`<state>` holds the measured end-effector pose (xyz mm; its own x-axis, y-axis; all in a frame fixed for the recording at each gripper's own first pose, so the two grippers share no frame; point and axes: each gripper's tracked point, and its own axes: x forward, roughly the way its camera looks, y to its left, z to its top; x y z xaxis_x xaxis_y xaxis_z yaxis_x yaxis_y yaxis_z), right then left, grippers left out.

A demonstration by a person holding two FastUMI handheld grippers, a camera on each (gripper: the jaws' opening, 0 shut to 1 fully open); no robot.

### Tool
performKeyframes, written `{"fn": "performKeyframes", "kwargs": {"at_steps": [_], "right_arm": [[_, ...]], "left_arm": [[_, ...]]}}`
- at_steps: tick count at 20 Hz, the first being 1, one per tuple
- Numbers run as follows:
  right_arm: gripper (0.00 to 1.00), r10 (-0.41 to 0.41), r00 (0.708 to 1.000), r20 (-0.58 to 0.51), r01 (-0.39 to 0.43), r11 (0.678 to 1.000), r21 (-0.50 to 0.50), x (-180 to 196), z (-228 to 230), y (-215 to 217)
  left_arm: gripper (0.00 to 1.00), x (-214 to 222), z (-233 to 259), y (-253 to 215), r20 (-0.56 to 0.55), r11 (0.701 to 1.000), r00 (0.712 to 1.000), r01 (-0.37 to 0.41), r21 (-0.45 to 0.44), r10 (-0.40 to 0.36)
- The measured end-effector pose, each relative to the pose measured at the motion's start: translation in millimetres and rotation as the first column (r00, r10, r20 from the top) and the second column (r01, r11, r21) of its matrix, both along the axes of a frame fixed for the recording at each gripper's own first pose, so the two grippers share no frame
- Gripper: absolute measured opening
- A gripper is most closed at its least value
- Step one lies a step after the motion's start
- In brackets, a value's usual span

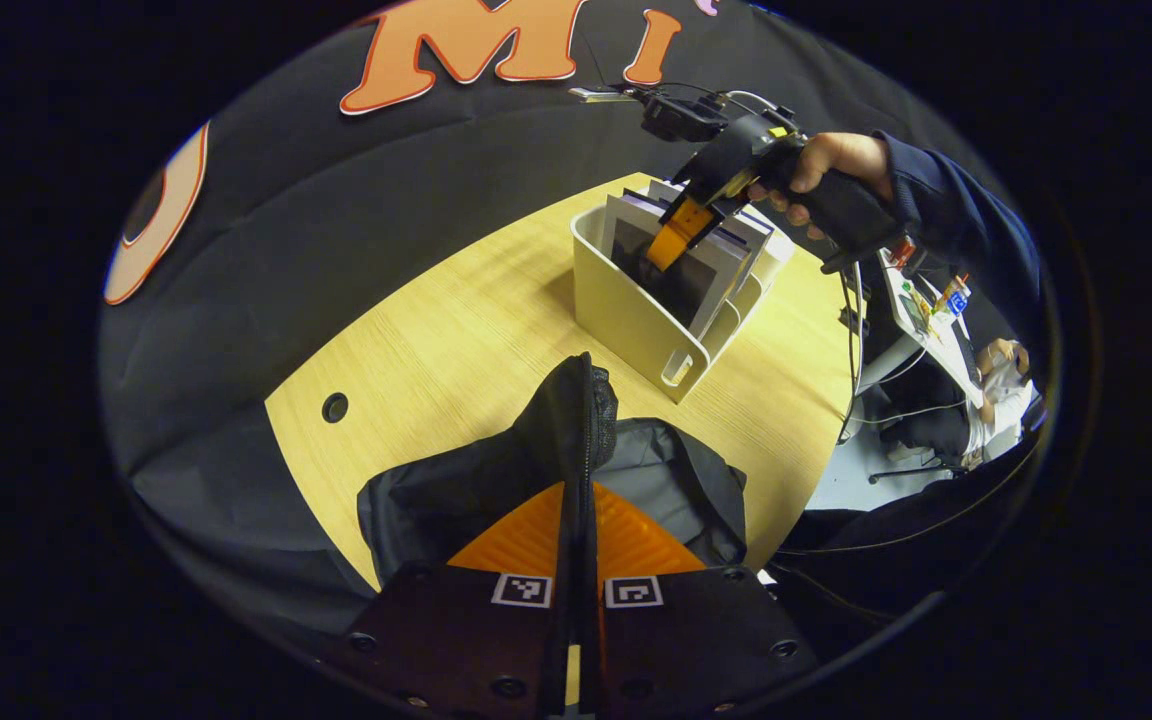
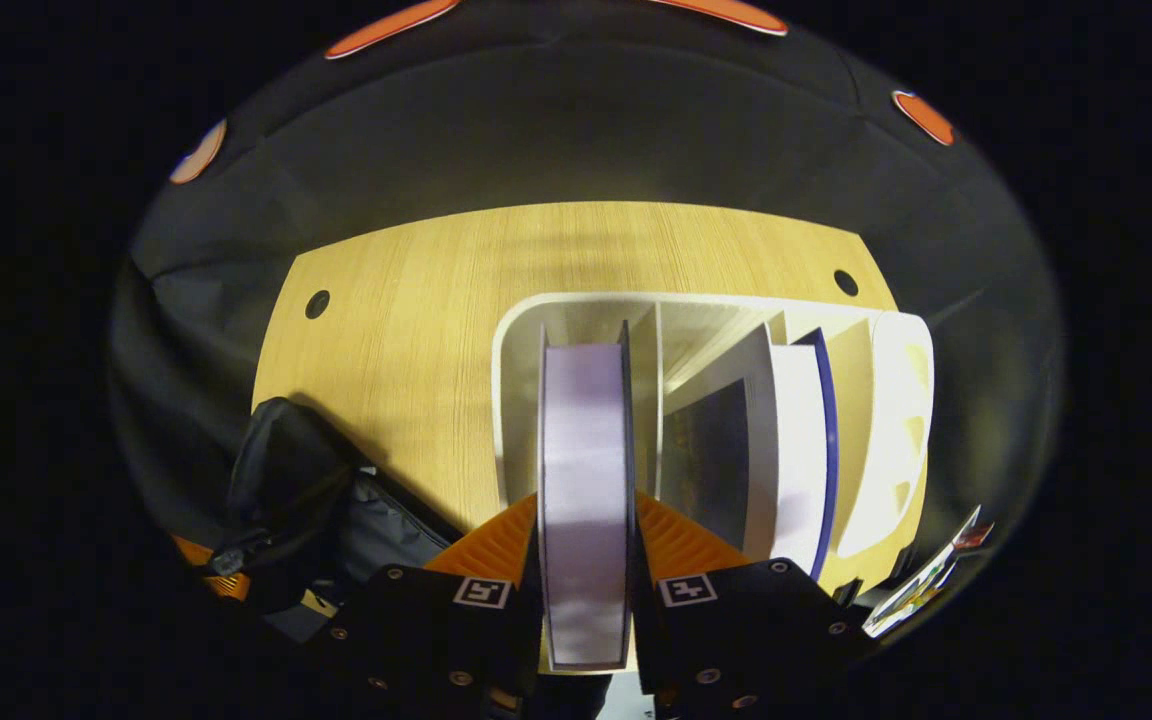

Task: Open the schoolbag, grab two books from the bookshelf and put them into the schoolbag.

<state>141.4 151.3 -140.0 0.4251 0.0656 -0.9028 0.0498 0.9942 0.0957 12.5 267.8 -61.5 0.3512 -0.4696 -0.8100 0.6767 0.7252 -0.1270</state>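
Observation:
My left gripper [image 1: 577, 505] is shut on a raised fold of the black schoolbag [image 1: 436, 500], along its zipper edge, and holds that fold up above the table. The white bookshelf [image 1: 636, 325] stands beyond the bag with several books leaning in it. In the left gripper view a hand [image 1: 826, 165] holds my right gripper [image 1: 678, 238] down in the shelf's front slot. In the right gripper view, my right gripper [image 2: 584, 525] is shut on an upright book [image 2: 584, 450] seen edge-on, with pale pages between dark covers. The schoolbag [image 2: 286, 480] lies at lower left there.
The wooden table [image 1: 456, 330] has a round cable hole [image 1: 335, 407] left of the bag. More books [image 2: 796, 450] stand in the shelf's [image 2: 514, 400] right slots. Black cloth surrounds the table. A desk with cables and clutter [image 1: 926, 320] sits off the right edge.

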Motion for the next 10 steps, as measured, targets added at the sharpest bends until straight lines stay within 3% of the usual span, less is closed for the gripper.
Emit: {"fn": "performKeyframes", "kwargs": {"at_steps": [1,10], "right_arm": [[0.39,-0.007,1.0,-0.001,0.007,1.0,0.007,-4,2,0],[0.37,-0.025,0.996,0.088,0.017,0.996,0.084,-71,38,-9]], "left_arm": [[0.06,-1,0,0,-0.004,1.0,1.0,-0.001,-0.007,0.001],[0.05,-6,-4,-4,0.003,1.0,1.0,-0.002,-0.024,0.002]]}}
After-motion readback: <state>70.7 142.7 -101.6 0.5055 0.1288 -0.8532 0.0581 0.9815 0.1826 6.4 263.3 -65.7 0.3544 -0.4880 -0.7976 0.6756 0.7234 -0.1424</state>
